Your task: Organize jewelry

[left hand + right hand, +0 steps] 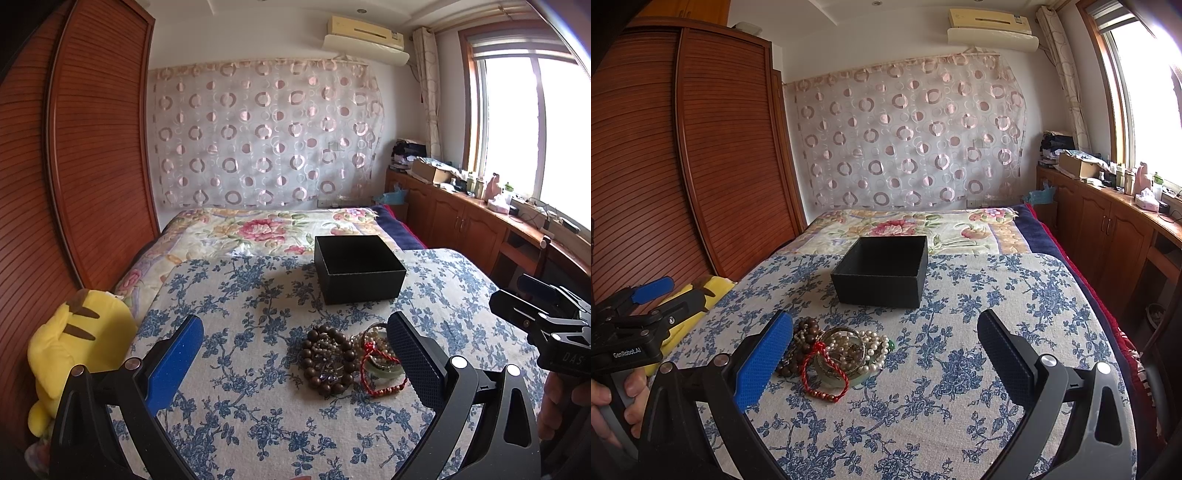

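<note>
A pile of jewelry lies on the blue-flowered cloth: a dark wooden bead bracelet (327, 360), a red cord bracelet (382, 373), pearls and a green bangle (849, 354). An open, empty black box (356, 267) stands behind the pile, also in the right wrist view (884, 271). My left gripper (295, 365) is open above the cloth, the pile near its right finger. My right gripper (882, 362) is open, the pile next to its left finger. Each gripper shows at the edge of the other's view, the right (546, 325) and the left (646, 306).
The blue-flowered cloth (960, 369) covers the near end of a bed with a floral quilt (258, 229). A yellow plush toy (74, 343) lies at the left edge by a wooden wardrobe (92, 166). Cabinets (1108, 236) stand to the right under a window.
</note>
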`<action>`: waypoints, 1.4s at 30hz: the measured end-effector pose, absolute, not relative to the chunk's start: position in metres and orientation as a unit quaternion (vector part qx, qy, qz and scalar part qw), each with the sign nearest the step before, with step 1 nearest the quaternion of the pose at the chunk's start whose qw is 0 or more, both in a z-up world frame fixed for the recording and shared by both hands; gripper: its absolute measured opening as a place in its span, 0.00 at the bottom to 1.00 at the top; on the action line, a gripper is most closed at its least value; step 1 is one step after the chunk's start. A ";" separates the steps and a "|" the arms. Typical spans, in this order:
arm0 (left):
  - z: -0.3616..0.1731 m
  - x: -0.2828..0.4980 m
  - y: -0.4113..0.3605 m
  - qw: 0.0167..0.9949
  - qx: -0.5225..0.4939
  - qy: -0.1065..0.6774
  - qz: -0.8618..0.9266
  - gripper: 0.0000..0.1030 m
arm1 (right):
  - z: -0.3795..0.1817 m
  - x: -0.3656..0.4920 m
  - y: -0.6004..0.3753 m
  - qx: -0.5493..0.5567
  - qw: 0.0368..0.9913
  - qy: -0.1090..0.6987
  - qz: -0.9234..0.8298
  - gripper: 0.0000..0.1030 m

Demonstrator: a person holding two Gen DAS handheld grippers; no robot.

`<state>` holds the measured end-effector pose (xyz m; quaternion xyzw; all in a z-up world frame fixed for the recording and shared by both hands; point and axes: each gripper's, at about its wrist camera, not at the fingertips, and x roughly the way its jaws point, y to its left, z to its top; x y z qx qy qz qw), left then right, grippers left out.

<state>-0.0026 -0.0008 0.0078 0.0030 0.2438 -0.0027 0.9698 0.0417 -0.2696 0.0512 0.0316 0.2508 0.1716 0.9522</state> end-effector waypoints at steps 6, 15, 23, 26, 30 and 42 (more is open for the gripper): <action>0.008 -0.003 -0.001 0.970 0.003 0.244 -0.003 0.94 | 0.052 0.042 -0.269 0.031 0.952 0.250 0.172 0.98; 0.010 -0.003 -0.002 0.969 0.002 0.246 -0.003 0.94 | 0.054 0.042 -0.268 0.031 0.952 0.250 0.172 0.98; 0.004 0.005 -0.002 0.965 0.005 0.262 0.000 0.94 | 0.056 0.042 -0.262 0.026 0.948 0.256 0.187 0.98; -0.004 0.008 0.005 0.962 0.003 0.272 -0.002 0.94 | 0.048 0.047 -0.261 0.025 0.944 0.264 0.197 0.98; -0.014 0.011 0.014 0.960 0.000 0.281 -0.008 0.94 | 0.035 0.052 -0.256 0.017 0.936 0.280 0.214 0.86; -0.044 0.023 0.025 0.947 -0.009 0.318 -0.045 0.94 | -0.016 0.071 -0.221 -0.032 0.888 0.366 0.275 0.44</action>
